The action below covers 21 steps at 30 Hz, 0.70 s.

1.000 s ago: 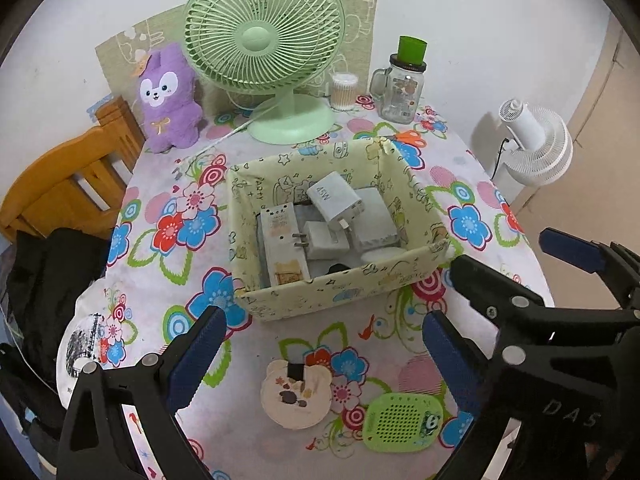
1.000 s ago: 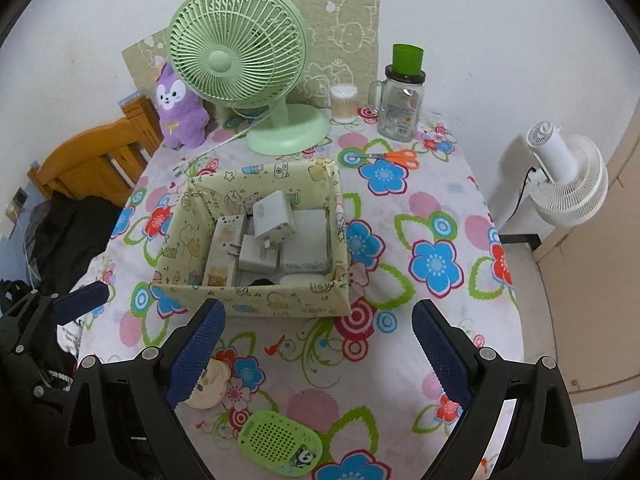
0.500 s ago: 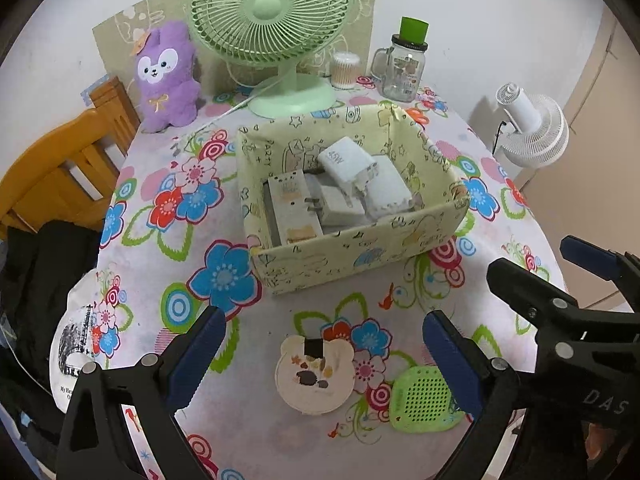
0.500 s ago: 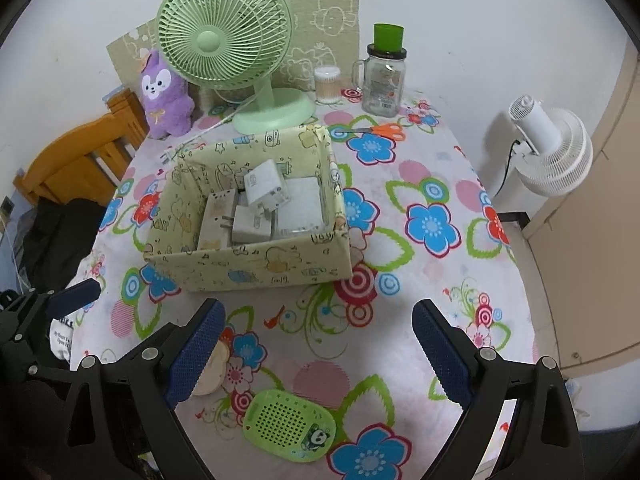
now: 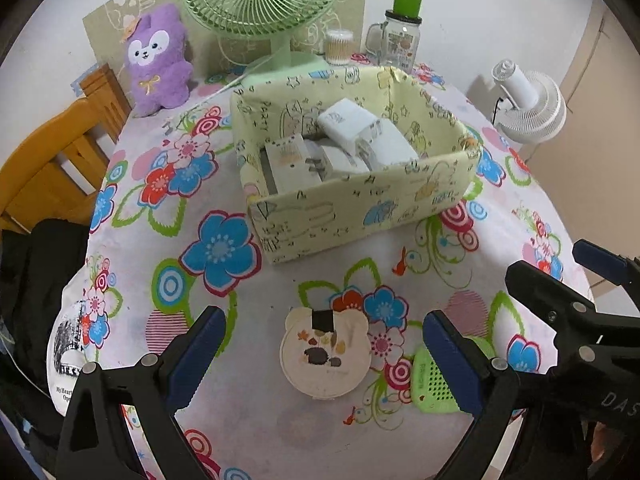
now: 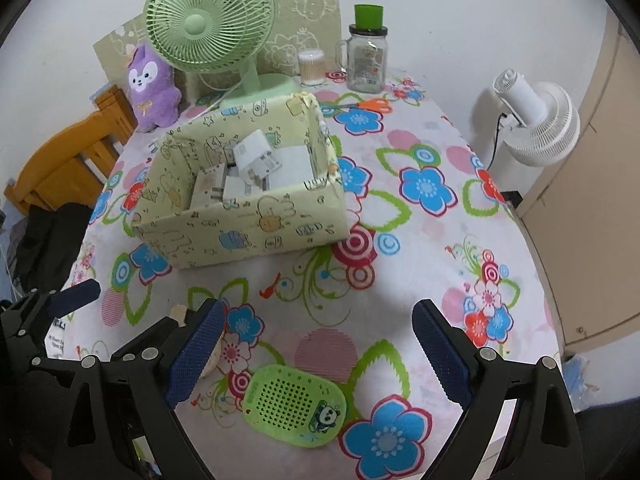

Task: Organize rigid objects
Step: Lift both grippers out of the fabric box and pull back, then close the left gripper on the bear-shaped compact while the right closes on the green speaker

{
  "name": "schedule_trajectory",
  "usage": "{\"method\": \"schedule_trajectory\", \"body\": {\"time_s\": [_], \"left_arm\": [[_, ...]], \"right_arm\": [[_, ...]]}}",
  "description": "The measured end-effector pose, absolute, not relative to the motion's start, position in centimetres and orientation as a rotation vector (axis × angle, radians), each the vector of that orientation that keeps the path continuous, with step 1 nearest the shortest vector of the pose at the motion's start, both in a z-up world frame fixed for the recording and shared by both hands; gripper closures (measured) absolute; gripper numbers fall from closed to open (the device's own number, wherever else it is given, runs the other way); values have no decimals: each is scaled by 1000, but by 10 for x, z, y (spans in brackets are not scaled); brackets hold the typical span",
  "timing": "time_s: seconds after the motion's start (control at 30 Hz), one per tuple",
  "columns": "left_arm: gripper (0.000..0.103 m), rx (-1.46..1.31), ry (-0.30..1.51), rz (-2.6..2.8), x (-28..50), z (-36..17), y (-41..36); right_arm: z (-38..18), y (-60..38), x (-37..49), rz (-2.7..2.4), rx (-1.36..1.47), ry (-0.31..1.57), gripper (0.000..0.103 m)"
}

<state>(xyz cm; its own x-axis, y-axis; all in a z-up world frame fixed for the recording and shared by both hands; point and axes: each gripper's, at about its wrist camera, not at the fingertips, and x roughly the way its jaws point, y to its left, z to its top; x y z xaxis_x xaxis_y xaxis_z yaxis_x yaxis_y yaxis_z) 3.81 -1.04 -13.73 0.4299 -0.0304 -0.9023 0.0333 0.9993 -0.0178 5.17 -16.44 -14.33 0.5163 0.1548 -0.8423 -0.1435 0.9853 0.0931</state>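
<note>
Both grippers, left gripper (image 5: 324,354) and right gripper (image 6: 318,350), have been lowered, jaws apart and empty; the flat, light, rigid bear-shaped case (image 5: 325,354) and green case (image 6: 294,406) are best pinched across their edges

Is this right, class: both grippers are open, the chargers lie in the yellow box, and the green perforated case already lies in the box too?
Not quite. The green perforated case lies on the tablecloth in front of the yellow box, between the right gripper fingers, as the right wrist view shows. The chargers are in the box, and the left gripper is open too.
</note>
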Motion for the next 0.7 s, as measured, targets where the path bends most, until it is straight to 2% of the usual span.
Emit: {"method": "schedule_trajectory", "body": {"time_s": [0.7], "left_arm": [[3, 41, 1215, -64, 37, -202, -6]], "right_arm": [[-204, -155, 36, 136, 82, 1115, 7]]}}
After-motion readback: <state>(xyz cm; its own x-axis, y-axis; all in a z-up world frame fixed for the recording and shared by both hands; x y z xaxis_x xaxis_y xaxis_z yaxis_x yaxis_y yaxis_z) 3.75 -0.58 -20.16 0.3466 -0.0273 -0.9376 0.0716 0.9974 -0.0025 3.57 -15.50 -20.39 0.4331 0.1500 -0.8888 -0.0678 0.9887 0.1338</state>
